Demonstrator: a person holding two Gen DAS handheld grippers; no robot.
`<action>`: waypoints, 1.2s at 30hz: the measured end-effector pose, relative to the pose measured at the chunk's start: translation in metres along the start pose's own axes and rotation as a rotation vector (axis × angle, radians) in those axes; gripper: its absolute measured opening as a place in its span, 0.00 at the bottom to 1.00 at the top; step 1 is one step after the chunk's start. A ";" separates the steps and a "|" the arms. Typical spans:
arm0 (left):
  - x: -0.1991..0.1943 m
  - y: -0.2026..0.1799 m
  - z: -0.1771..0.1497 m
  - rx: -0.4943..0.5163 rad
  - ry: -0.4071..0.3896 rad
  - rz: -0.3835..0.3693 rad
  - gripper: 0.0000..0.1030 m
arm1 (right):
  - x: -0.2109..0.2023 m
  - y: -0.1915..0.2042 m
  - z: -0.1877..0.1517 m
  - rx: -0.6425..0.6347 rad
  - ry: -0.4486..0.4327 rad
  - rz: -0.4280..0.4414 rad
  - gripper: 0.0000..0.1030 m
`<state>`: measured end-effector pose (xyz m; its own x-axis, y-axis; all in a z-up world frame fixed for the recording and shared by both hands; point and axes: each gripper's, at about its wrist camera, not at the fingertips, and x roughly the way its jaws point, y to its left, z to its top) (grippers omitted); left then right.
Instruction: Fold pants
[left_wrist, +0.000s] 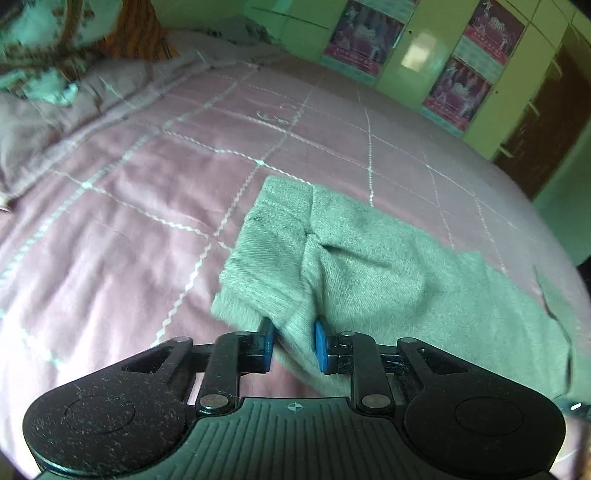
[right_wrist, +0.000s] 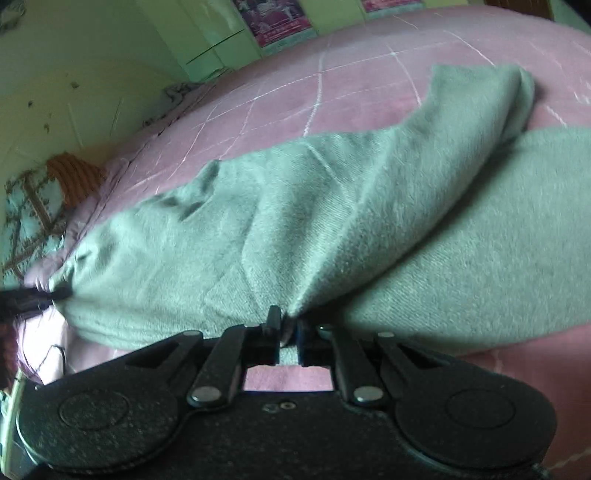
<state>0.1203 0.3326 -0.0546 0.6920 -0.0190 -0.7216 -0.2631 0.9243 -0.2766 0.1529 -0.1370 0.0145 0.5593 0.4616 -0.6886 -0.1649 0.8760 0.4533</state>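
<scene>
While spread on the pink bedspread (left_wrist: 155, 192), grey-green pants (left_wrist: 369, 258), each claw (left_wrist: 294, 345) (right_wrist: 285, 325) clamped on fabric.

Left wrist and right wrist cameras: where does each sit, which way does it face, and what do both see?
Left wrist: sits behind the left gripper, looking down its fingers across the pink bedspread toward green cupboards; the jaws pinch an edge of the grey-green pants.
Right wrist: sits behind the right gripper, facing pillows and the green wall; the jaws are clamped on a raised fold of the pants.
Shared: pants, bedspread, cupboards with posters. No hand shows.
</scene>
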 end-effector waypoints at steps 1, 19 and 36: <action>-0.008 -0.004 -0.002 0.013 -0.013 0.023 0.22 | -0.005 0.001 0.003 0.008 -0.013 -0.003 0.28; 0.024 -0.127 -0.038 0.356 0.010 0.190 0.22 | 0.017 -0.022 0.095 -0.123 -0.031 -0.345 0.04; 0.015 -0.109 -0.042 0.298 0.021 0.132 0.22 | -0.063 -0.037 0.065 -0.213 -0.135 -0.350 0.65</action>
<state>0.1312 0.2157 -0.0615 0.6505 0.1033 -0.7525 -0.1393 0.9901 0.0155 0.1768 -0.2082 0.0784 0.7102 0.1213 -0.6934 -0.1026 0.9924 0.0686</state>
